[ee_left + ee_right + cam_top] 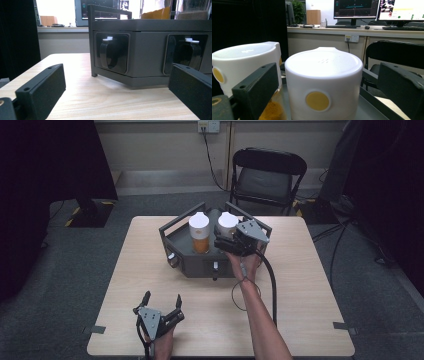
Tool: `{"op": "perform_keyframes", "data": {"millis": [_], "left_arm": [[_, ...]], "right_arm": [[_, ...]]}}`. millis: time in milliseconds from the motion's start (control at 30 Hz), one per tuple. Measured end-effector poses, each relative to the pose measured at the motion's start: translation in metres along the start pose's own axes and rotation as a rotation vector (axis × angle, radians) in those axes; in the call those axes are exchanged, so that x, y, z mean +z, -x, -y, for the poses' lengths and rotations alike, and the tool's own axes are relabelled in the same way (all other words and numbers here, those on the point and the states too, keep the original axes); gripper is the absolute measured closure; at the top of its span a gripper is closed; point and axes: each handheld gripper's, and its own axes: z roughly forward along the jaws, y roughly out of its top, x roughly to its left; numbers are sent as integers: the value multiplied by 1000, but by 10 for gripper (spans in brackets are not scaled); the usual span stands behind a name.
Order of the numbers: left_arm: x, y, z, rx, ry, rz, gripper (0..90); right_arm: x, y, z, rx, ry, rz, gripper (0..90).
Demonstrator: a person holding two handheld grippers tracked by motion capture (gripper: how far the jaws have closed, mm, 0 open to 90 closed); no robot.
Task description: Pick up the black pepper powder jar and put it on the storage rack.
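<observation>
- My right gripper (223,244) stands wide open at the near side of the right jar (228,224), in the dark tray (175,237) at the table's (310,285) far middle.
- In the right gripper view its two black jaws stand one on each side of that jar's white lid (323,75), each with a gap to the lid; the pads press on nothing, so I hold nothing.
- The lid has a yellow dot (317,101) that faces me, between the jaws.
- The left jar (199,232), with orange contents, stands just beside the right one in the same tray; its lid (247,60) shows behind my left-hand jaw in that view.
- My right forearm (262,320) reaches up the table from the near edge, the hand (243,262) at the tray's front wall, the gripper level and pointed away from me over the tray's front edge.
- My left gripper (161,301) is also wide open and empty.
- It is low at the near left of the table, well apart from the tray, jaws pointed at it.
- In the left gripper view the jaws frame bare tabletop and the tray's front wall, where two recessed knobs (111,53) sit in it.
- My left hand (160,340) is at the table's near edge.
</observation>
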Motion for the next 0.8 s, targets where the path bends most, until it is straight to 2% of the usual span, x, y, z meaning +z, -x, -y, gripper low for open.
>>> {"op": "perform_keyframes", "data": {"millis": [433,800], "left_arm": [[0,0,0,0,0,0,7],[0,0,0,-1,1,-1,8]], "right_arm": [[-15,-1,4,-2,43,9,20],[-26,1,12,10,53,14,19]]}}
